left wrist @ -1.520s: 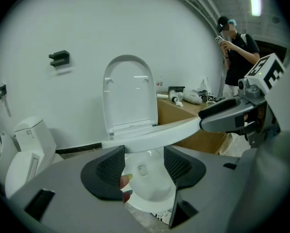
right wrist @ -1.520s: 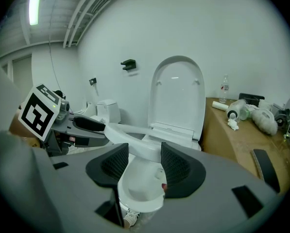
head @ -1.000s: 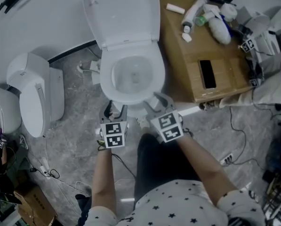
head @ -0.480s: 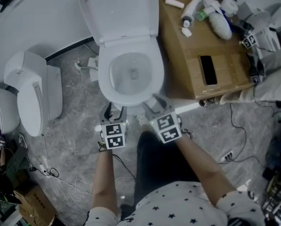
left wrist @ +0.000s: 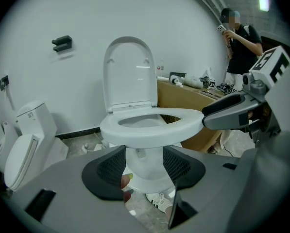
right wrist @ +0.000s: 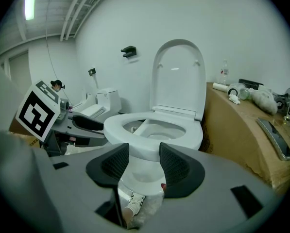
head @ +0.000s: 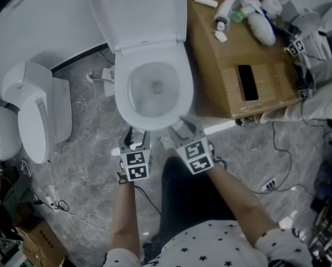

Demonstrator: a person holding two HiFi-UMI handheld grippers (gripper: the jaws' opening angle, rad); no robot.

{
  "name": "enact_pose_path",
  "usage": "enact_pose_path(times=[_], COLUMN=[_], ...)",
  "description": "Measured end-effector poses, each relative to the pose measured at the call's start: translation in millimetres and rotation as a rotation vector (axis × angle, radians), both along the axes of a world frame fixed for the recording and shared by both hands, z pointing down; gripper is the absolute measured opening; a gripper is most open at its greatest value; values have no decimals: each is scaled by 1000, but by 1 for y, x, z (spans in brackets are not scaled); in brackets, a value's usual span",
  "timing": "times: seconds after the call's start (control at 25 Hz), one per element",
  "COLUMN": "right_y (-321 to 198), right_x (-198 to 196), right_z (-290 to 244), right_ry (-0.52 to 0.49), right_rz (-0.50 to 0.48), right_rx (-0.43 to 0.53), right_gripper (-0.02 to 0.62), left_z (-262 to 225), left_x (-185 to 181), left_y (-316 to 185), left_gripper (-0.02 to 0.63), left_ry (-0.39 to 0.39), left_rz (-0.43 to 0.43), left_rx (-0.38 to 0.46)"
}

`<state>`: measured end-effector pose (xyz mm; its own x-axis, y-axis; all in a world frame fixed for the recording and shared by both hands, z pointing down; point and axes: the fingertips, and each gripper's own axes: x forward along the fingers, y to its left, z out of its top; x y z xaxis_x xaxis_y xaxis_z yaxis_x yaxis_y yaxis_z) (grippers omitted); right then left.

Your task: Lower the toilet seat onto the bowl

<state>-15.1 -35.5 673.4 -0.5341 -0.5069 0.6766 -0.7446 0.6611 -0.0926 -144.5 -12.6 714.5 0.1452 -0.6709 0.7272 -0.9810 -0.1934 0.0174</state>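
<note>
A: Seat status?

B: Toilet seat [head: 186, 88] looks flat on the bowl [left wrist: 145, 166]. Long axis runs hinge to front, nose pointing at the person. Lid [head: 138, 10] stands upright by the wall.

A: Grippers?

B: Left gripper [head: 137, 135] and right gripper [head: 187, 128] sit low by the front rim, jaws apart, nothing between them. If the lid's next, I'd pinch its top edge and ease it down, no drop.

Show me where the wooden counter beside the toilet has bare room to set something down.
On the wooden counter, bare wood lies between the phone and the toilet, and in the strip between the phone and the bottles. The far end by the wall is crowded.
</note>
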Motion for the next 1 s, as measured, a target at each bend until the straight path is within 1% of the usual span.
enact_pose_path(times=[0.48, 1.0], right_y=[15, 28], right_x=[2, 5], right_z=[31, 62], right_ry=[36, 42], right_rz=[-9, 6], right_rx=[-36, -72], right_gripper=[215, 215], left_z=[34, 67], left_x=[3, 7], left_y=[15, 28], left_gripper=[241, 238], left_ry=[-7, -6], left_rz=[10, 23], left_rx=[-29, -57])
